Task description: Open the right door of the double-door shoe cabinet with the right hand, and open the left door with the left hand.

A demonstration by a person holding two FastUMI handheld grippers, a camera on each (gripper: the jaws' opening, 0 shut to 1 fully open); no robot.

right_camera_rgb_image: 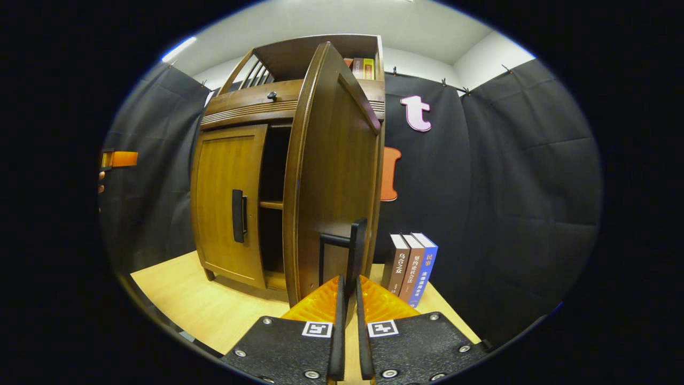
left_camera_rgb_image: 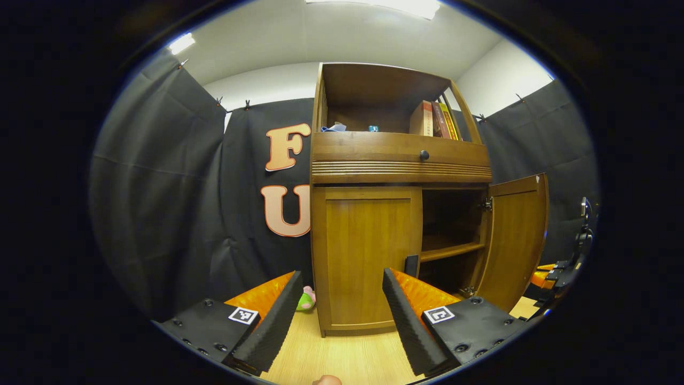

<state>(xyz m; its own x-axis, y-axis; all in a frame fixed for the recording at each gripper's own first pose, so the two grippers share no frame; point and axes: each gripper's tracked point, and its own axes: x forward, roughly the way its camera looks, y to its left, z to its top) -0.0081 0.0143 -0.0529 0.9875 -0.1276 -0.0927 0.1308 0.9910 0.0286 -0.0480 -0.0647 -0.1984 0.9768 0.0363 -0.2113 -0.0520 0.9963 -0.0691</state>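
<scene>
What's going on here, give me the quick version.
A person is opening a wooden shoe cabinet with a gripper in each hand. The right gripper is shut on the right door's handle, and the right door is swung open. The left gripper is open in front of the left door, which is closed.

Left gripper view faces cabinet (left_camera_rgb_image: 398, 198) front, right gripper view close beside open door (right_camera_rgb_image: 331, 176)
</scene>
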